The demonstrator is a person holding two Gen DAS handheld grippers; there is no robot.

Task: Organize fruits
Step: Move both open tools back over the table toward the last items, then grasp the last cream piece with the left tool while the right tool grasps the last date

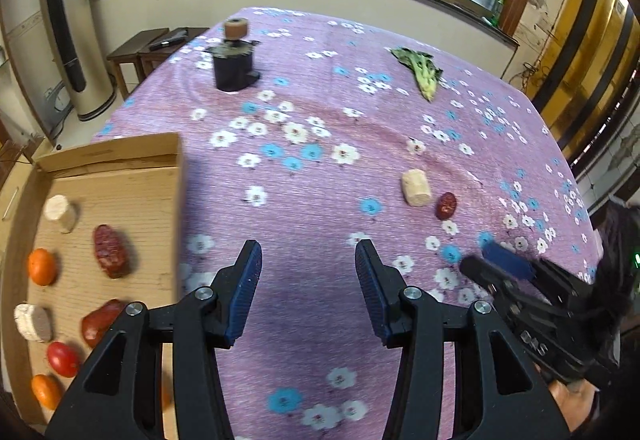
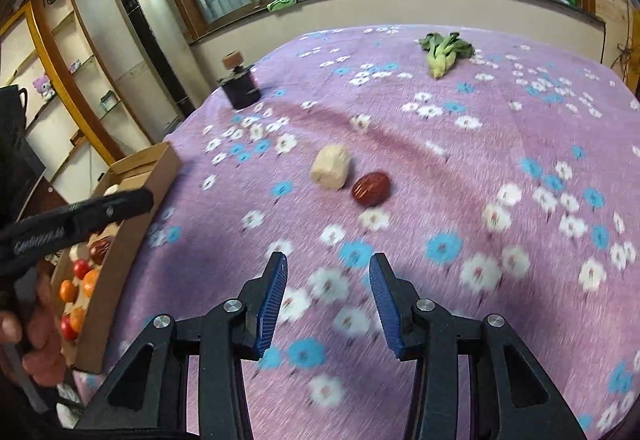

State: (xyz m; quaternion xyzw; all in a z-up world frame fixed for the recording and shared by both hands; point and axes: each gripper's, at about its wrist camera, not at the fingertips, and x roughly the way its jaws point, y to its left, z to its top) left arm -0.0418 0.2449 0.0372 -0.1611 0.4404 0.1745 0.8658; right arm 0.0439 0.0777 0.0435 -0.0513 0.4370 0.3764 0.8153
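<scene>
A cardboard tray [image 1: 108, 155] sits at the table's left edge and holds oranges [image 1: 41, 266], red dates [image 1: 112, 252], a tomato [image 1: 63, 359] and pale cylindrical pieces [image 1: 60, 212]. It also shows in the right wrist view [image 2: 160, 163]. A pale cylindrical piece [image 1: 417, 187] [image 2: 331, 171] and a red date [image 1: 446, 206] [image 2: 371, 188] lie side by side on the cloth. My left gripper [image 1: 309, 264] is open and empty above the cloth, right of the tray. My right gripper [image 2: 328, 276] [image 1: 484, 260] is open and empty, short of the date.
The table wears a purple flowered cloth [image 1: 320, 111]. A dark jar with a brown-topped lid [image 1: 234, 59] [image 2: 239, 85] stands far left. A leafy green vegetable [image 1: 422, 73] [image 2: 444, 53] lies at the far side. A tall air conditioner [image 2: 156, 51] stands beyond the table.
</scene>
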